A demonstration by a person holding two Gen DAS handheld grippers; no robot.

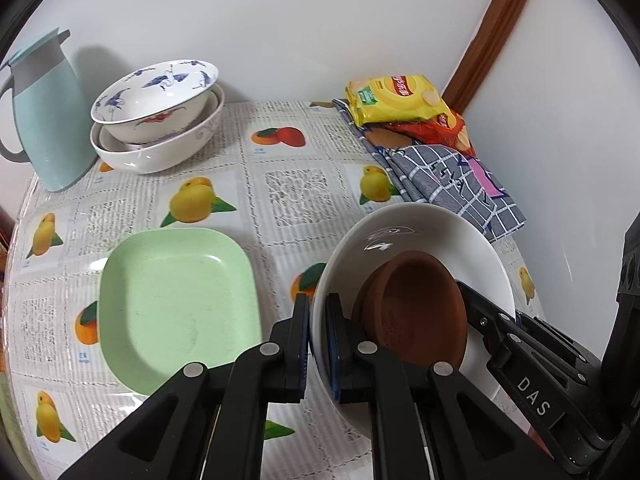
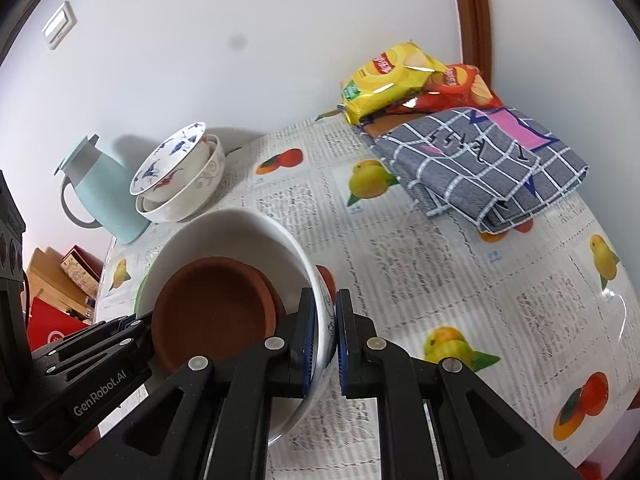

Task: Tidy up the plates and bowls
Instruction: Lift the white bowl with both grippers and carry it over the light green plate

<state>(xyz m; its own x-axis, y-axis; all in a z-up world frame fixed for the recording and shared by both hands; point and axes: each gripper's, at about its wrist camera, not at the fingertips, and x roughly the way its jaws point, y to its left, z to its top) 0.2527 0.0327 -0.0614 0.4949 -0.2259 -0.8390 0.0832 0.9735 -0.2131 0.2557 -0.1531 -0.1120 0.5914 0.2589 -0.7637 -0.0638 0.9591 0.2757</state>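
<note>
While you hold the big white bowl [image 1: 420, 240] between both tools, the left wrist view shows your left gripper [image 1: 318, 344] pinching its near rim, one finger outside and one inside. Two brown clay saucers [image 1: 416, 304] lie nested inside it, tipped against the wall. Your right gripper [image 1: 472, 300] comes in from the right edge and reaches the opposite rim. Beside the bowl the green square plate [image 1: 176, 304] sits bare on the fruit-print tablecloth [image 1: 280, 192]. At the back a blue-patterned bowl [image 1: 156, 96] is already stacked in a wider white bowl [image 1: 160, 152], next to the pale blue jug [image 1: 44, 120].

In the right wrist view your right gripper [image 2: 324, 340] is clamped on the white bowl's wall [image 2: 240, 228], which looks lifted and tilted off the table. Your left gripper [image 2: 132, 324] grips the far side. The snack bags [image 2: 384, 84] and folded checked cloth [image 2: 492, 172] lie well apart.

I judge the job roughly half done: one stack stands, this loaded bowl wants a place, and the green plate is untouched.
</note>
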